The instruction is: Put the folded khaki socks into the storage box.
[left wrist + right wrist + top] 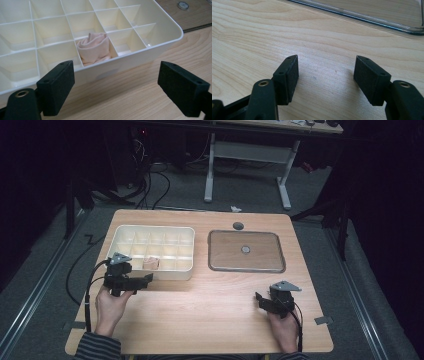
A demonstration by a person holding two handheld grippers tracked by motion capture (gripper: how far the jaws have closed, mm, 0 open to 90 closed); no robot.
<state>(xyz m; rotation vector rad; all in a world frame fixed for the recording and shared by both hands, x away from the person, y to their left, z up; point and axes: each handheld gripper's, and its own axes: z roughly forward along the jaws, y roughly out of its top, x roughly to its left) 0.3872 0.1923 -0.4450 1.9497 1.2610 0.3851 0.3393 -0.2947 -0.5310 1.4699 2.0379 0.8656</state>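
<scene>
A cream divided organiser box (120, 234) (172, 27) sits at the table's back left. One front-row compartment holds a rolled pale pink cloth (151, 263) (95, 48). My left gripper (144, 280) (117, 90) hovers just in front of the box's near wall, open, with nothing between its jaws. My right gripper (259, 299) (326, 75) rests low over the bare wood at the front right, also open and holding nothing.
A clear flat tray (215, 262) (372, 20) with a small round disc (245, 249) (183, 5) inside lies at the back right. A dark round grommet (238, 225) sits behind it. Beyond the table stand a white desk frame (210, 175) and floor cables.
</scene>
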